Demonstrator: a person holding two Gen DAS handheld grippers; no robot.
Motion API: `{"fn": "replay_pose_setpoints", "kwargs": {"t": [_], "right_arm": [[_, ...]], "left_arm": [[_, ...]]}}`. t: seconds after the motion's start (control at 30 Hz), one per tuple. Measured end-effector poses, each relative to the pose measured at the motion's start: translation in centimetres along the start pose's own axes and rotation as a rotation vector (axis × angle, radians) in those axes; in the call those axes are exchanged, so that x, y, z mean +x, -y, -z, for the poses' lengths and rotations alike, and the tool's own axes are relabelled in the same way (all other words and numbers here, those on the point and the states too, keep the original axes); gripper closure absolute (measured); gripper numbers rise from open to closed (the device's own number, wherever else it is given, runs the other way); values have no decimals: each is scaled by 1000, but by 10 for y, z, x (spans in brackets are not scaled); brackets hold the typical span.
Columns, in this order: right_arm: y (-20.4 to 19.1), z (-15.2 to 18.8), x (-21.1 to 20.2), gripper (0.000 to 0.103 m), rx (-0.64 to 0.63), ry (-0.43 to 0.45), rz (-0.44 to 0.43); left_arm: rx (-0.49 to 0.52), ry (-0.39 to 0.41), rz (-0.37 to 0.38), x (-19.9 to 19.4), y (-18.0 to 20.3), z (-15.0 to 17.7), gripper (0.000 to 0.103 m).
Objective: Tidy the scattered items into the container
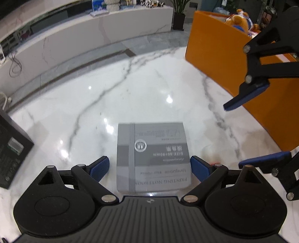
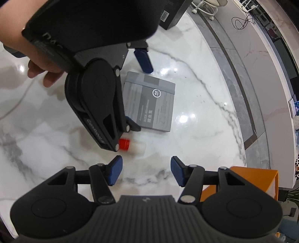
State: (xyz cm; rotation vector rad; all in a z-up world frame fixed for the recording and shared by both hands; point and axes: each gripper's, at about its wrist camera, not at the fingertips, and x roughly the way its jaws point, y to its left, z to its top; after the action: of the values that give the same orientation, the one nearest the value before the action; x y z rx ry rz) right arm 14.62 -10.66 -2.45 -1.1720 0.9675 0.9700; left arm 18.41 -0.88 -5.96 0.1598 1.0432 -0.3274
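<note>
A grey painting notebook (image 1: pixel 152 157) lies flat on the white marble table; it also shows in the right wrist view (image 2: pixel 151 101). My left gripper (image 1: pixel 149 167) is open with its blue pads on either side of the notebook's near end, apart from it. My right gripper (image 2: pixel 146 171) is open and empty above the table; in the left wrist view it hangs at the right (image 1: pixel 256 129). A small clear bottle with a red cap (image 2: pixel 131 145) lies between the notebook and my right gripper. The orange container (image 1: pixel 224 54) stands at the right with a plush toy (image 1: pixel 240 20) inside.
A black box (image 1: pixel 11 147) stands at the table's left edge. A white marble counter (image 1: pixel 84 35) curves behind the table, with a potted plant (image 1: pixel 179 15) beside it. The orange container's corner shows in the right wrist view (image 2: pixel 257 179).
</note>
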Motion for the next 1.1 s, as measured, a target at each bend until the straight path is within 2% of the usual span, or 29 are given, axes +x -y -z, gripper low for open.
{"fn": "replay_pose_setpoints", "kwargs": {"t": [0.07,0.13,0.4,0.73,1.0,1.03,1.1], "right_arm": [[0,1,0,43,3,3,-3],[-1,2,-1,43,3,1,-2],[-6,7,0,43,4,-21,-1],[-9,21,9,43,58,-63,9],[-22,33,32,43,106,-168,-47],[-21,35,33,37,126,-164,-42],[-16,38,33,36,199,-172,-32]], "left_arm": [[-2,-10,0,0,-1,2,0],[-14,-18,-6,-3,-2,1,8],[-28,-63,-8,-10,-5,6,8],[-27,-75,-16,-23,-14,31,8],[-30,-92,-16,-32,-19,46,8],[-27,-94,-15,-33,-19,48,8],[-25,-94,-15,-35,-19,51,8]]}}
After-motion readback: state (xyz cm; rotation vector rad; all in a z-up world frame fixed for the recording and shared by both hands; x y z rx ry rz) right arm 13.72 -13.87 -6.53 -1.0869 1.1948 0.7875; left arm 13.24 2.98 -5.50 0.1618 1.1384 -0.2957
